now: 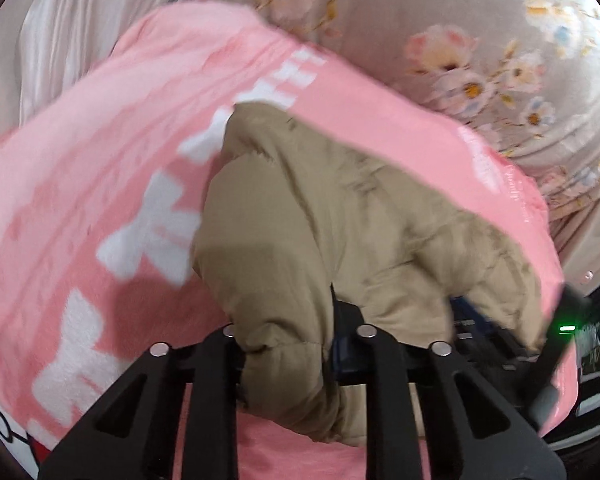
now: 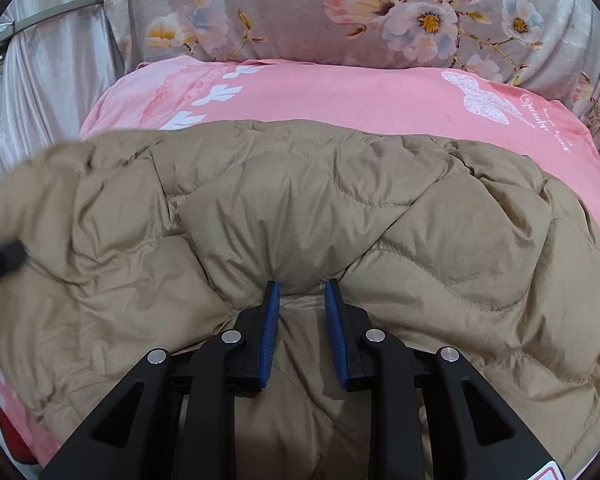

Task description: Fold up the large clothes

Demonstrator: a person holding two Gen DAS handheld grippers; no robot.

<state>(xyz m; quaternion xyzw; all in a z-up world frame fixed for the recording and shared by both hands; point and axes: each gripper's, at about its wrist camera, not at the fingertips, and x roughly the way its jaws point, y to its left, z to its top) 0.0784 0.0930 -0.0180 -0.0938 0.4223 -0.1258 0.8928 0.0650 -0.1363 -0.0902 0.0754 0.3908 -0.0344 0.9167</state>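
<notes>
Both black two-finger grippers with blue pads are at the tan quilted puffer jacket [image 2: 300, 208]. From the right wrist view, this jacket lies spread over the pink blanket with white bow prints [image 2: 340, 96], and it covers most of that blanket's near part. Behind the blanket is a grey floral cloth with pink and white flowers [image 2: 300, 8], and at the left hangs a pale silver curtain [image 2: 52, 80].

The right gripper [image 2: 302, 292] has its jaws narrowly apart with a fold of the jacket's edge bunched between the blue pads [image 2: 271, 320], so it pinches the fabric. The left gripper [image 1: 300, 340] has a thick bunch of the same jacket [image 1: 340, 220] pushed between its fingers, lifted and blurred. Its fingertips are hidden by the fabric, so I cannot tell how tightly it is closed.
</notes>
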